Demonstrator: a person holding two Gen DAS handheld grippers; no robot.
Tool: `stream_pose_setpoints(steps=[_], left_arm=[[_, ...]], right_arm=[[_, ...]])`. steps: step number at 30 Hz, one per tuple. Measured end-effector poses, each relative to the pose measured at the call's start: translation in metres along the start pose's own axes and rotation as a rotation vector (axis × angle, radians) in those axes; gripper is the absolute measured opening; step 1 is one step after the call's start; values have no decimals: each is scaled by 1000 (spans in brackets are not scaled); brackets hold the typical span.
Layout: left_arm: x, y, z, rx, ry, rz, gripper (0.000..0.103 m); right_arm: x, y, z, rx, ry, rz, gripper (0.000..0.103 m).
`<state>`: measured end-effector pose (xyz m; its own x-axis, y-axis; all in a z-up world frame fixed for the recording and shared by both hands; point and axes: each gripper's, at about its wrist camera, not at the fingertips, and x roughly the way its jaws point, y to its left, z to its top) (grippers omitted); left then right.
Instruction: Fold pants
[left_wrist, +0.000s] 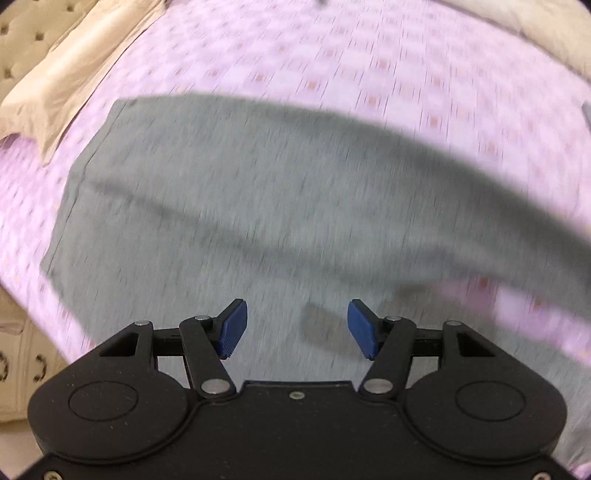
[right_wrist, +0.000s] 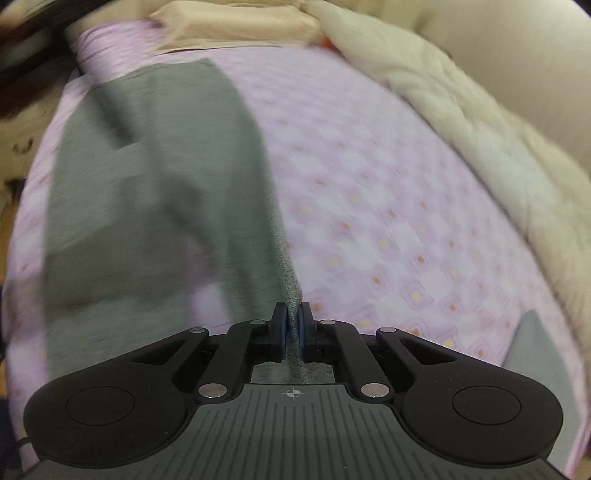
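Grey pants (left_wrist: 258, 192) lie spread on a pink patterned bedsheet (left_wrist: 332, 59). My left gripper (left_wrist: 297, 328) hovers above the grey cloth with its blue pads (left_wrist: 232, 330) wide apart and nothing between them. In the right wrist view the pants (right_wrist: 159, 166) stretch away to the upper left. My right gripper (right_wrist: 293, 325) is shut on a raised edge of the grey cloth (right_wrist: 291, 291), which runs up from between the pads. The view is blurred by motion.
A beige pillow (left_wrist: 62, 77) lies at the upper left of the bed, next to a tufted headboard (left_wrist: 18, 48). A cream quilt (right_wrist: 461, 122) is bunched along the right side of the bed. A grey item (right_wrist: 535, 354) lies at the right edge.
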<state>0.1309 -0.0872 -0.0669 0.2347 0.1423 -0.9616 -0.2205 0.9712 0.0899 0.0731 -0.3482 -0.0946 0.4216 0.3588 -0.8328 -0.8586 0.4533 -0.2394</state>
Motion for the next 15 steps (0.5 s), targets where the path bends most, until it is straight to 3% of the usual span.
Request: stream_pose_setpoints(steps=[7, 15], left_arm=[[22, 9, 54, -25, 19, -133, 67], [62, 15, 79, -15, 127, -116, 67]], right_arm=[[10, 72, -11, -2, 117, -11, 6], [20, 68, 0, 174, 157, -104, 6]])
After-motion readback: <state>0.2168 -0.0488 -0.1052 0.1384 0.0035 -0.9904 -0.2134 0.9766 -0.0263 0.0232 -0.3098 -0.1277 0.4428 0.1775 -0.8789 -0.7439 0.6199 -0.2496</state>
